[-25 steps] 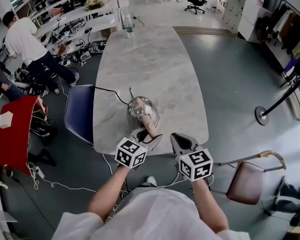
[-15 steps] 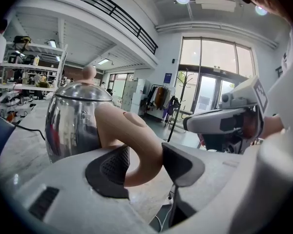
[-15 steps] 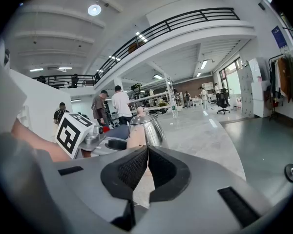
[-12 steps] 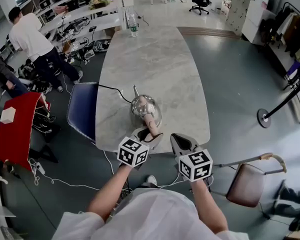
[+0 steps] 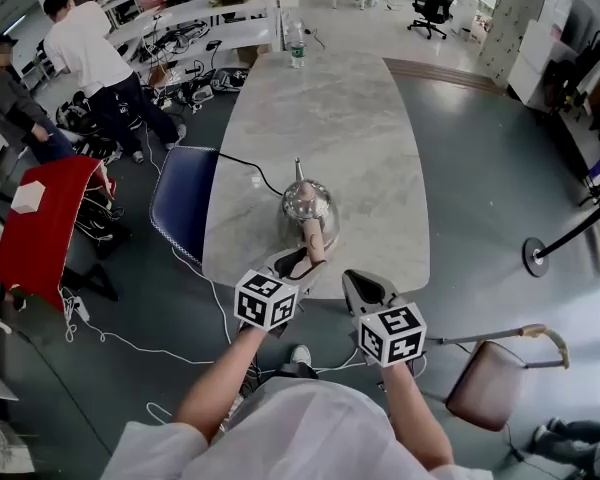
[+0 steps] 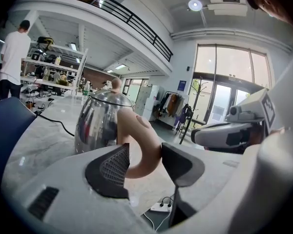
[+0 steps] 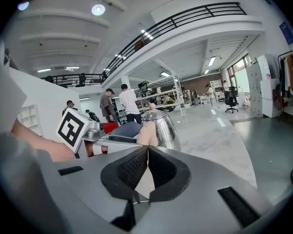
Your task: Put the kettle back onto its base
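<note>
Left gripper (image 6: pixel 144 156) was clamped on the kettle (image 5: pixel 306 204) handle (image 6: pixel 138 143) mid-frame, presumably for carrying, while right gripper (image 7: pixel 147 163) sat pinched closed, empty.

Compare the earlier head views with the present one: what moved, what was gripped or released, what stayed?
The left gripper, clamped on the handle of the kettle, seems to have eased it slightly farther onto the table; the head camera shifted too. Nothing was newly grasped or released. The right gripper stays shut and empty beside it.
</note>
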`<state>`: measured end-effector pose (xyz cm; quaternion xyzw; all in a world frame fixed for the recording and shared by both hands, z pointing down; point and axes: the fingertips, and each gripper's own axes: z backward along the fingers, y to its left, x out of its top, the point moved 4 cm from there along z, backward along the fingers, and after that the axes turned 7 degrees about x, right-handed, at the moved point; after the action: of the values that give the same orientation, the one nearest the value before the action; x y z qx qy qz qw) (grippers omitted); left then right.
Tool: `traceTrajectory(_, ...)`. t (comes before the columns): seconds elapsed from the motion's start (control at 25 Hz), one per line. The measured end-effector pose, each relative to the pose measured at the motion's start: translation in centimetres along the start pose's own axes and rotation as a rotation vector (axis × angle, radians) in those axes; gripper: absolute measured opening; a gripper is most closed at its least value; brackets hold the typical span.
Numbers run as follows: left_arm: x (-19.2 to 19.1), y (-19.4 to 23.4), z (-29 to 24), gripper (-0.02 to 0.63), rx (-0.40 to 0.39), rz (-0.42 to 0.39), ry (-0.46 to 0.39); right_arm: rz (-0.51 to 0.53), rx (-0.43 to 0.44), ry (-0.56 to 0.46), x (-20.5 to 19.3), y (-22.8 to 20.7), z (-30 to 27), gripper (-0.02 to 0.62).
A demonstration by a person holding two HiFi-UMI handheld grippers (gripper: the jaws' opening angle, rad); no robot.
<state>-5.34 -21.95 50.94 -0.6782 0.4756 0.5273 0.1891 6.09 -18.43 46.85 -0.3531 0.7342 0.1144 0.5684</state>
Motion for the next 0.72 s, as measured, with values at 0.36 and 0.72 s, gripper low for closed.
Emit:
traceTrajectory(0.36,0.1,-1.2,3.5,0.199,0.061,0.016,-0.037,0.02,0.063,0.007,-0.6,2.5,0.4,0.005)
traceTrajectory(0.72,0.8,-4.7,7.1,0.115,0.088,-0.006,-0.075,0.051,0.123,-0.009,-0.6,5.1,1.3,0.005)
